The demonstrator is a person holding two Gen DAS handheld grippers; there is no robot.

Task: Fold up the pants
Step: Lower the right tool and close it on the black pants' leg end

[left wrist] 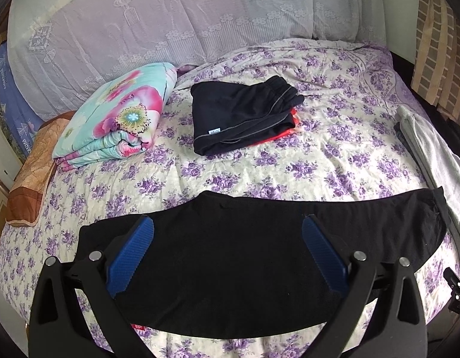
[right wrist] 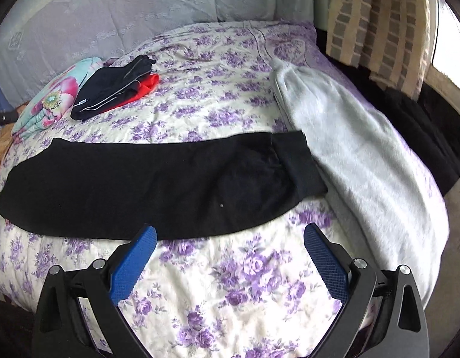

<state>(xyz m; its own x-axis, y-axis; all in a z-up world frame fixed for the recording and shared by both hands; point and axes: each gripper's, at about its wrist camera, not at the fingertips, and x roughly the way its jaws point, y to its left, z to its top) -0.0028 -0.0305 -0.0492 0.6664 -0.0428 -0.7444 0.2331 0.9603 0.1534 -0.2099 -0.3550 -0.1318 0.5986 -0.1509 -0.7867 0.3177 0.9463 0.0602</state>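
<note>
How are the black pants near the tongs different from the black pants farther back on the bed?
The near pants lie stretched out in one long flat strip; the far pants are folded into a small bundle. The near pants lie straight on the bedspread; the far pants sit on something red. The far pants have grey stripes; the near ones look plain. Both are black.

The pants (left wrist: 244, 256) lie flat across the near part of the bed (left wrist: 334, 149), stretched from left to right. My left gripper (left wrist: 228, 223) hangs over their middle, fingers (left wrist: 131, 250) spread apart above the cloth. My right gripper (right wrist: 230, 229) is over bare bedsheet just in front of the pants' near edge, fingers (right wrist: 134, 262) likewise apart. Behind the pants, towards the headboard (left wrist: 140, 29), sits a folded pile of clothes (left wrist: 241, 116), with a folded quilt (left wrist: 116, 119) just to its left. A towel (right wrist: 364, 164) runs along the bed's right side, and the right end of the pants touches it.
</note>
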